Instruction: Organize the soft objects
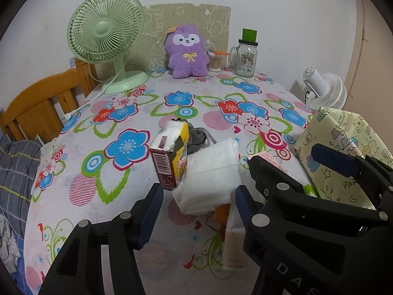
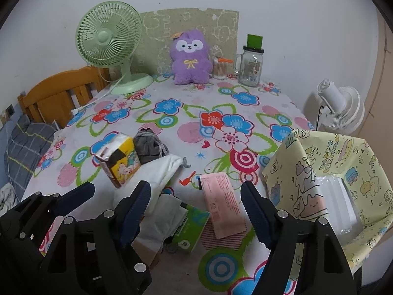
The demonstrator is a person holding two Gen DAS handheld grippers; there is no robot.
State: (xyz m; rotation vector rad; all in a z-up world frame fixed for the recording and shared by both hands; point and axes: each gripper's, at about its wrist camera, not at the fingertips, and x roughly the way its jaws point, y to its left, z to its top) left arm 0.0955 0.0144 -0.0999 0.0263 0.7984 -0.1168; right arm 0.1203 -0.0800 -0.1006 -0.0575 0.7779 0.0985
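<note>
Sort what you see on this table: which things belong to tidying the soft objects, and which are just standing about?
Job: white tissue pack; yellow tissue pack; grey pouch; pink packet; green tissue pack; yellow cloth bin.

Standing about: green fan; glass jar; white fan; cotton swabs.

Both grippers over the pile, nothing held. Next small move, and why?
Probably lower the left gripper onto the white tissue pack and close. The pack sits right ahead between its open fingers, nothing gripped yet, and the yellow fabric bin stands open to the right. The right gripper hangs open over the pink packet.
</note>
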